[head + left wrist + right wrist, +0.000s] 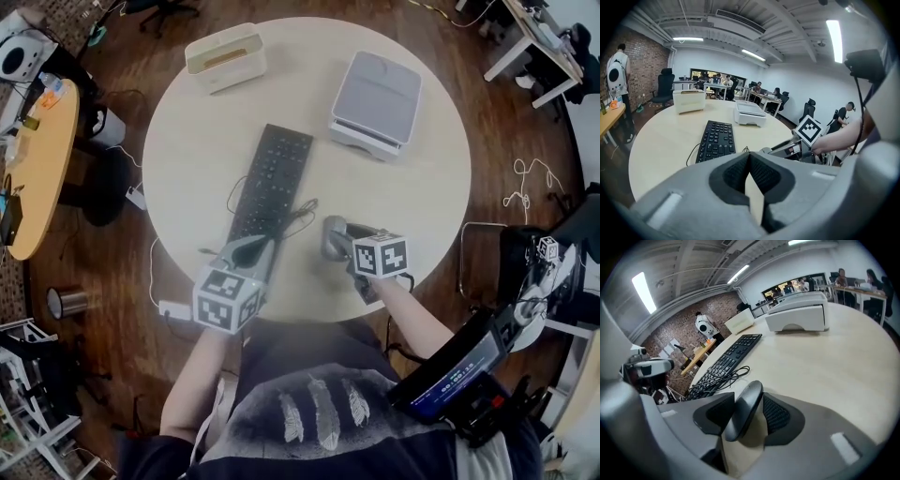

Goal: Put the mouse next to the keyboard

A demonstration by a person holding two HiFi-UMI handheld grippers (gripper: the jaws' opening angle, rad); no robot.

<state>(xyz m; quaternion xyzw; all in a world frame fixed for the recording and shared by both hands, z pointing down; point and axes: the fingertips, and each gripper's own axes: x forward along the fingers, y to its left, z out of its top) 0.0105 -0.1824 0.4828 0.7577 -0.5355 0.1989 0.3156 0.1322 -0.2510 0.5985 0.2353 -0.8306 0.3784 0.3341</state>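
One mouse (742,413) inside parted right gripper (746,401); left gripper (750,159) closed

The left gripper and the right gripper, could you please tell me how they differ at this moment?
The left gripper's jaws are shut together with nothing between them. The right gripper's jaws stand apart with the mouse between them, seemingly not squeezed. The left gripper sits at the near end of the keyboard, while the right gripper is further right, past the cable. Both are grey and point down at the table.
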